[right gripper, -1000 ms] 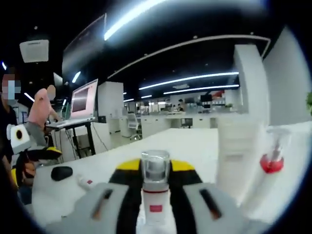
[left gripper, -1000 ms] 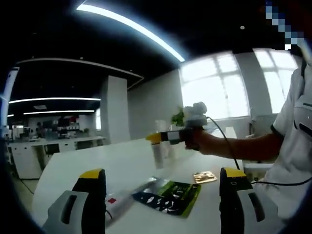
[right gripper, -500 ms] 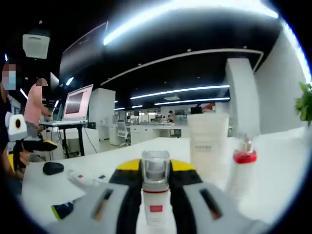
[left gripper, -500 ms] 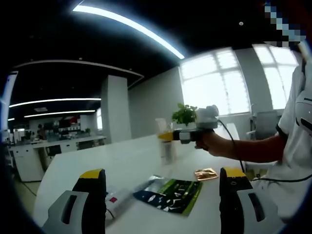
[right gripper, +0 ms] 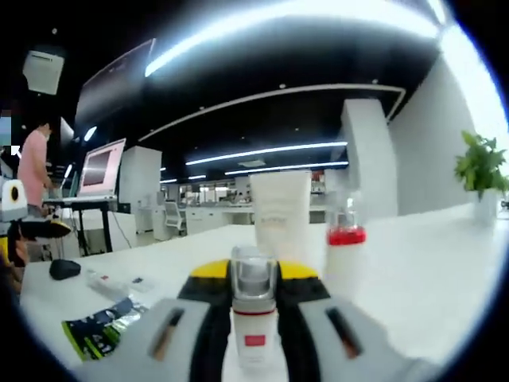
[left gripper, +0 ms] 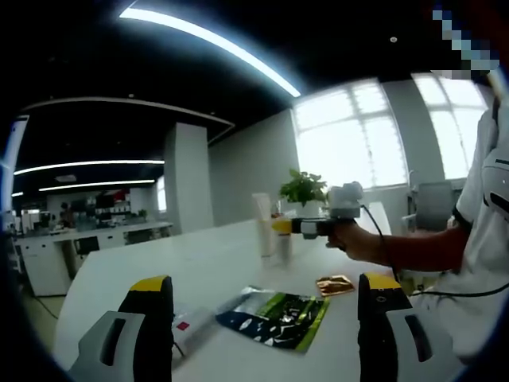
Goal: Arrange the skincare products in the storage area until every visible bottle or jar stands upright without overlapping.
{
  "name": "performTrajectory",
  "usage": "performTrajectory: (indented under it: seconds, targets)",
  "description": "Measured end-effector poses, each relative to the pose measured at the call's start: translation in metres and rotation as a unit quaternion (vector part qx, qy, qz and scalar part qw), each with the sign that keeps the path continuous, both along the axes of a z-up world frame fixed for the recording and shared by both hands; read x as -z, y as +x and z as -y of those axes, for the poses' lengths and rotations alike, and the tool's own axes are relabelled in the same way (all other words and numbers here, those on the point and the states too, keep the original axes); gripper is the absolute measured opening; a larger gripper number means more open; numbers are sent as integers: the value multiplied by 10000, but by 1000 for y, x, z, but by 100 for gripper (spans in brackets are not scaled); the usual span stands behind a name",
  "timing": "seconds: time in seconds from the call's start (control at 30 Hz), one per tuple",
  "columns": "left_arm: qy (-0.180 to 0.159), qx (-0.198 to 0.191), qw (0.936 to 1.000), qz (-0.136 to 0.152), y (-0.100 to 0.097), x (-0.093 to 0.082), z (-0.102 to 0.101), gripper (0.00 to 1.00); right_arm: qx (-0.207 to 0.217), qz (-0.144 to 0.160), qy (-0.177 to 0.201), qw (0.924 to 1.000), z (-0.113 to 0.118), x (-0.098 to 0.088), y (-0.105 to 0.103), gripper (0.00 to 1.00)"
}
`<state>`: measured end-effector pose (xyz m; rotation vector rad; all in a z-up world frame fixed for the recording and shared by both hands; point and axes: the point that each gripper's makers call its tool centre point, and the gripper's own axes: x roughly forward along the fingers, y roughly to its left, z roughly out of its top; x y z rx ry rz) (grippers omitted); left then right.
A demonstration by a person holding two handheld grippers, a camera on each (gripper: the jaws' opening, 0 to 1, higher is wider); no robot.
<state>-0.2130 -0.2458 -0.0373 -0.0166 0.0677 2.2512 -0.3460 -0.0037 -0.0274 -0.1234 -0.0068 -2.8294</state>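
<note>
My right gripper (right gripper: 254,274) is shut on a small white bottle (right gripper: 254,318) with a clear cap and a red band, held upright. Just beyond it stand a tall white tube (right gripper: 280,211) and a white bottle with a red collar (right gripper: 344,247). In the left gripper view the right gripper (left gripper: 306,226) hovers beside that upright tube (left gripper: 262,223), held by a person's hand. My left gripper (left gripper: 266,283) is open with nothing between its jaws. A white tube (left gripper: 195,326) lies flat near its left jaw.
A green and black sachet (left gripper: 274,317) and a small gold sachet (left gripper: 334,284) lie flat on the white table (left gripper: 199,270). A potted plant (left gripper: 302,189) stands at the far edge. A black mouse (right gripper: 64,268) sits at the left; a person stands beside a monitor (right gripper: 99,167).
The right gripper has carried the small bottle rightwards and farther along the table, up to the upright tube and red-collared bottle. The left gripper has stayed put and open.
</note>
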Motion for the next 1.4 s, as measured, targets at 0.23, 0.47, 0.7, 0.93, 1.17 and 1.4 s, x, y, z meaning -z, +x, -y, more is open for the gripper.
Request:
performTrajectory:
  seconds: [0.23,0.47,0.7,0.93,1.17,1.4]
  targets:
    - [35,-118,9999,-94,-3,-3,4,96,254,-19,87,9996,-15,2,-2,19]
    - [35,-121,9999,-71,-3,-2,5,96,470,-86,264,9985,-23,5,2,20]
    - [17,-116,9999,-39,-3,0,5,97,620,-148,297,9975,-30,4,0,20]
    - [45,-78,10000,-20,-2,0,4,97,809,-267,361,9957,-41,2,-4,21]
    - [68,-53,10000,-3,-2,0,3,97,960,-232,533,9937,-47,7,-6,21]
    - [106,-63,9999,27,-2,1,4,97,1054,-198,587,9925,-53,12,-4,22]
